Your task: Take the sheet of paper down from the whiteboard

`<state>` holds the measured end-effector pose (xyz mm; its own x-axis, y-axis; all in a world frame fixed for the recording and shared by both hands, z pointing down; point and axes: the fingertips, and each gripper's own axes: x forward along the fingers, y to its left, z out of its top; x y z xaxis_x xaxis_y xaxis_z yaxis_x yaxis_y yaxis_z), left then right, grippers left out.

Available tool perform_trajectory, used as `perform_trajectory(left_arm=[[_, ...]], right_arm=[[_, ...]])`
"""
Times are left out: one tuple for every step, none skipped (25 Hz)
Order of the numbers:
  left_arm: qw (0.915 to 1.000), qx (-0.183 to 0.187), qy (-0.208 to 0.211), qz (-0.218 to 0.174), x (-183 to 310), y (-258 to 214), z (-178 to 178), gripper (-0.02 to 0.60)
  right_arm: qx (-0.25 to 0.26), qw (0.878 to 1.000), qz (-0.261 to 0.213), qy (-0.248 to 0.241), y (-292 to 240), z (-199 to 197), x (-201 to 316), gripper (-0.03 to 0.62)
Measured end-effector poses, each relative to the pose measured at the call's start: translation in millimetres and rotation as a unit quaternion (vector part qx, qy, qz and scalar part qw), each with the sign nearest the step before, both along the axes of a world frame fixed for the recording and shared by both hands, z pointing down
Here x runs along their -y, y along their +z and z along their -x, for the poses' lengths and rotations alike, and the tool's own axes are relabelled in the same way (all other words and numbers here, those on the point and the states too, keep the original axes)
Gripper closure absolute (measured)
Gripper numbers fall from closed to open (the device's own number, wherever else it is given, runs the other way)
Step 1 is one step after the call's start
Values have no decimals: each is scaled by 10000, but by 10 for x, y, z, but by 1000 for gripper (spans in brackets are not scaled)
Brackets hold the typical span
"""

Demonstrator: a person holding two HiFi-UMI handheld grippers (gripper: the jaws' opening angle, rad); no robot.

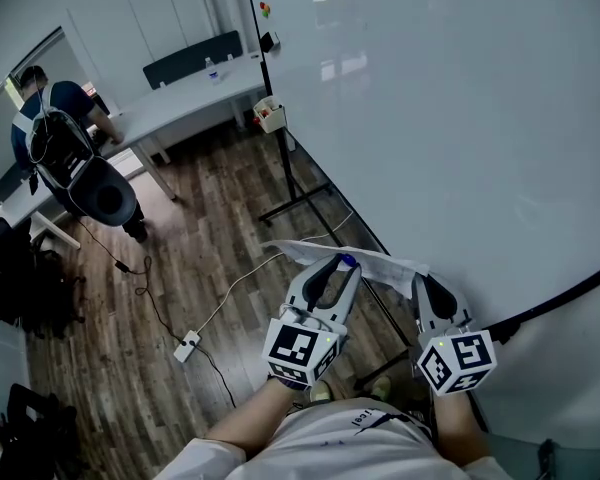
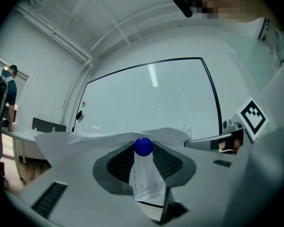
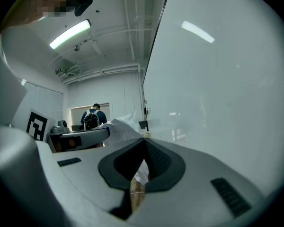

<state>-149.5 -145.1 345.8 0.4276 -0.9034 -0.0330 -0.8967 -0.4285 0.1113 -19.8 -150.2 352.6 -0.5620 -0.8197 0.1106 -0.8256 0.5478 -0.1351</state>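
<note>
Left tool (image 2: 143,151) pinches a small blue round magnet (image 2: 143,145) at the tips of its jaws, and a strip of the white sheet of paper (image 1: 320,252) runs down between those jaws just under the magnet. Right tool (image 3: 145,141) has its jaws pressed together on a crumpled edge of the same sheet. In the head view the two tools point side by side toward the large white whiteboard (image 1: 430,118), the left one a little further from it, and the sheet stretches roughly level between and beyond their tips, close in front of the board's lower part; whether its far edge touches the board cannot be told. Below lies a dark wooden floor (image 1: 210,258) with a white power strip (image 1: 187,346) on a cable. Further off, a person wearing a dark backpack (image 1: 65,143) stands at a long white desk (image 1: 180,98)
</note>
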Motion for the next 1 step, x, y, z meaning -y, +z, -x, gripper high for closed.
perform_trajectory(left_arm=[[10000,1,-2,3,15,8,-3,449]], right_arm=[[0,10000,3,-1,6,-2,13,582]])
